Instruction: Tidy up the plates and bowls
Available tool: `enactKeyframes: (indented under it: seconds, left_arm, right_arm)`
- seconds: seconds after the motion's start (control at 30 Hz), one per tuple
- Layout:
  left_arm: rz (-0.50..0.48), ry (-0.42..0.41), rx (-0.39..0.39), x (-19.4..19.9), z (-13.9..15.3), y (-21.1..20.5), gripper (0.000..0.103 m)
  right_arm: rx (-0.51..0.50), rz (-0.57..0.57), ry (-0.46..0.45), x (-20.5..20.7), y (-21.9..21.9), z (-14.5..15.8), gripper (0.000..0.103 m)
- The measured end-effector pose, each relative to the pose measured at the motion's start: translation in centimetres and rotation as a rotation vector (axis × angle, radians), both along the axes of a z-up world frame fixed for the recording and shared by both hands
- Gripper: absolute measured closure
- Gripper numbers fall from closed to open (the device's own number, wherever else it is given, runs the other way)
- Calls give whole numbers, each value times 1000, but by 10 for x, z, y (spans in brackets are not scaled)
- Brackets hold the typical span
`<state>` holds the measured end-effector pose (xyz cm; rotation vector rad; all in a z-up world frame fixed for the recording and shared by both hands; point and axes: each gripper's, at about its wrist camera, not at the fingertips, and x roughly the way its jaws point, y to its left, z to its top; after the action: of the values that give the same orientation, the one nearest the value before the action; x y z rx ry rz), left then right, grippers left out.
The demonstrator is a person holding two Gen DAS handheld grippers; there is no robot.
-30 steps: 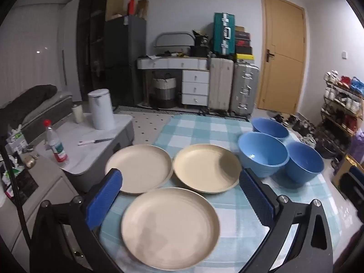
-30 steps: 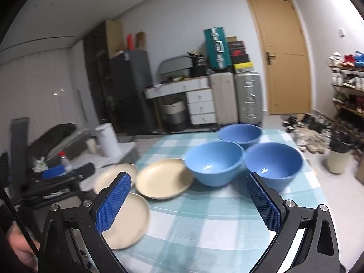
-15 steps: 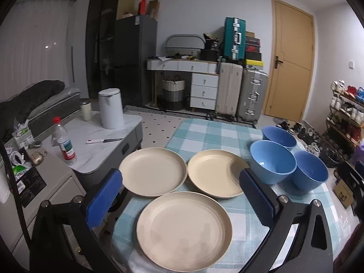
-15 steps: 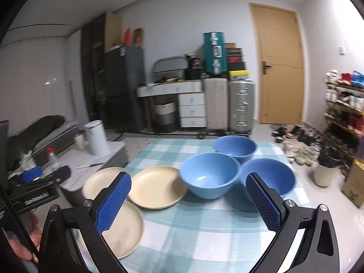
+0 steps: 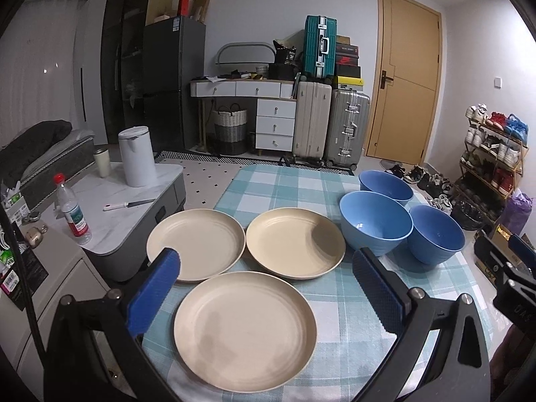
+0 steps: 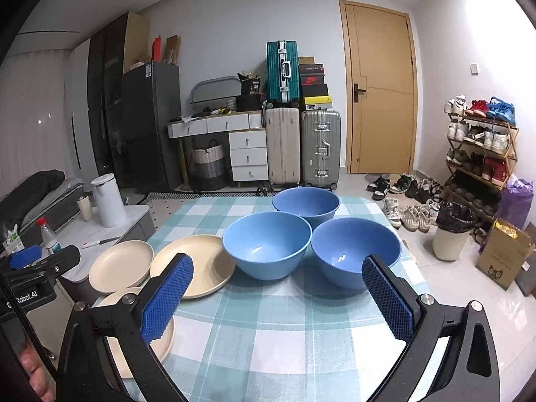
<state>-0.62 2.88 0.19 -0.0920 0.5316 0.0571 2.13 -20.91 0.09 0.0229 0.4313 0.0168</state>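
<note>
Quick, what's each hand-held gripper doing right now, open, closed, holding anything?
Left hand-held gripper: open, holding nothing, above the nearest plate.
Right hand-held gripper: open, holding nothing.

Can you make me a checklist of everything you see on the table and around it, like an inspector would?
Surface: table under a blue-and-white checked cloth.
Job's things: three cream plates, lying separately; three blue bowls clustered close together, none stacked.
Clutter: nothing seen on the table.
Grippers: left gripper open above the nearest plate; right gripper open before the bowls; both empty.
Cables: thin dark cable at the left edge.
Surroundings: side cabinet with white kettle, bottle, knife; suitcases; door; shoe rack.
</note>
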Motion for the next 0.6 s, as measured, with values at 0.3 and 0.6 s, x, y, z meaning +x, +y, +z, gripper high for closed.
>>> enactKeyframes:
  seconds: [0.3,0.6]
  left_arm:
    - [-31,8,20,-2,-2,-6,0]
    - [-16,-3,42,-5,6,2,0]
  right_arm:
    - [-16,18,23,7,7,-5,0]
    - [133,190,53,6,13,3,0]
